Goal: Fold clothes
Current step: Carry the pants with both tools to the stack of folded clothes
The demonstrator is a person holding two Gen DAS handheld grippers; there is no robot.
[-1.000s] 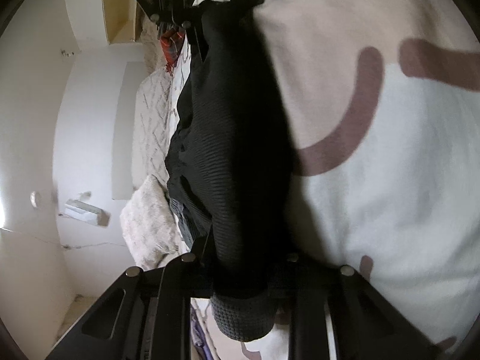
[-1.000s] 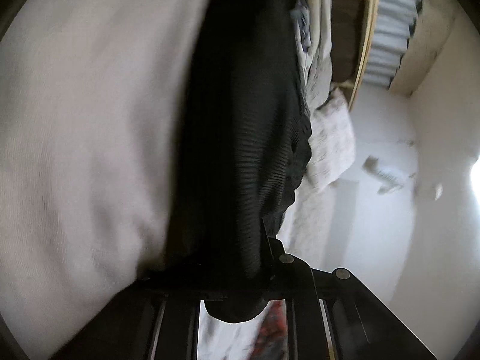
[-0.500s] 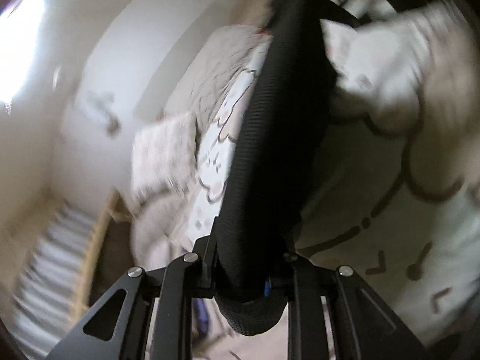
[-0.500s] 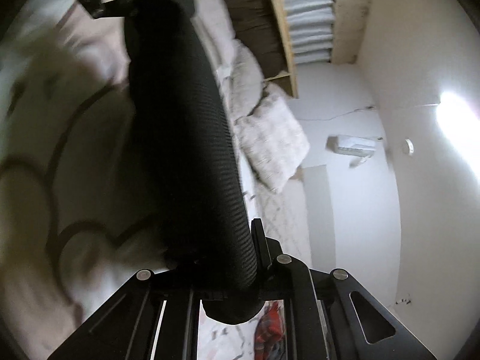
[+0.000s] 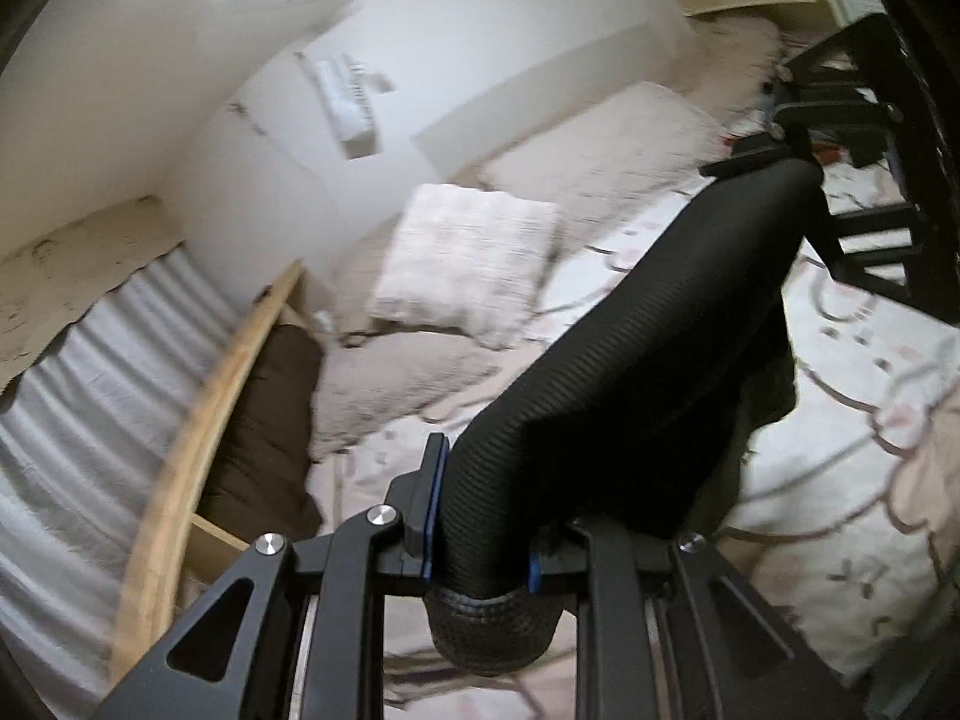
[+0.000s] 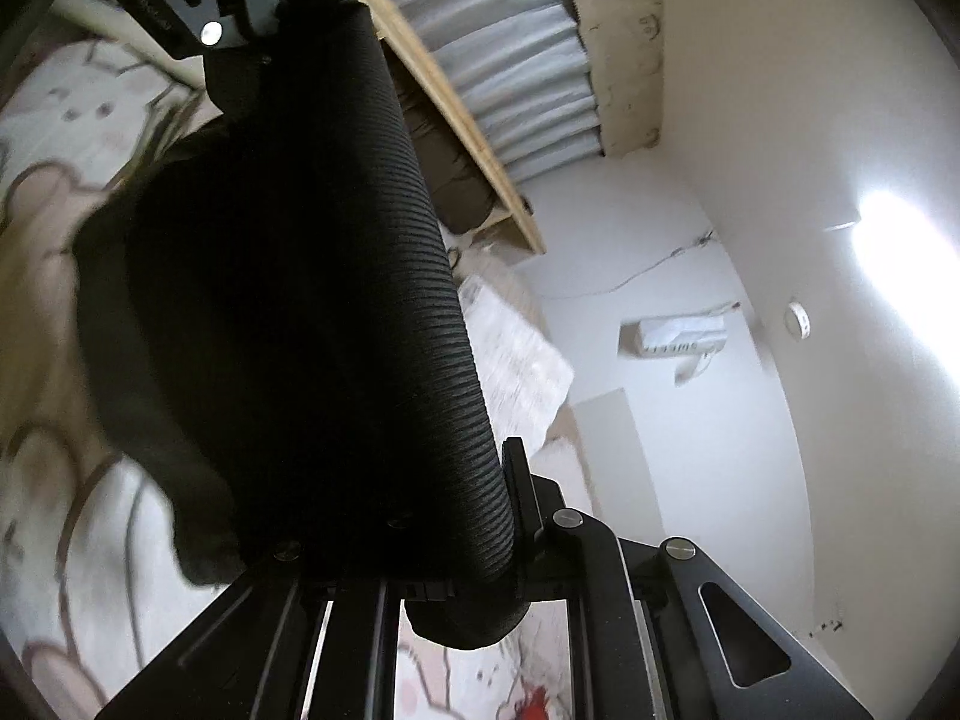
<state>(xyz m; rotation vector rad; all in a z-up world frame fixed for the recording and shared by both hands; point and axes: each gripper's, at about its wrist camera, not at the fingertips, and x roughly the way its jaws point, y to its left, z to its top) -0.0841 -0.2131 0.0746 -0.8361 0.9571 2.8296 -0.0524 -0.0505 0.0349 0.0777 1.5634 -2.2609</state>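
Since a second ago both grippers have swung up and away from the bedspread, so the room now shows behind the cloth where before the sheet filled both views, and the black ribbed garment (image 5: 636, 384) is pulled into a taut band between them.

Left gripper (image 5: 483, 546) is pinched tight on one end of the garment, blue-edged pads pressing either side, a rolled knit hem poking out below the jaws. From there the cloth runs up and right to the right gripper (image 5: 780, 150), seen at the far end clamped on the other end. Loose fabric hangs off the lower edge of the band over the patterned bedspread (image 5: 840, 480). Left of the band: wooden rail (image 5: 204, 426), brown cushion (image 5: 264, 438), white textured pillow (image 5: 462, 264), wall unit (image 5: 351, 105) above.

Right wrist view: right gripper (image 6: 414, 570) squeezed shut on the garment (image 6: 312, 312), which stretches up to the left gripper (image 6: 252, 18) at top left. Garment hangs in the air above the bedspread (image 6: 54, 540), slack part drooping left. Right of it: pillow (image 6: 516, 360), pleated grey curtain (image 6: 510, 60), white wall, bright lamp glare (image 6: 900, 240). Edges motion-blurred
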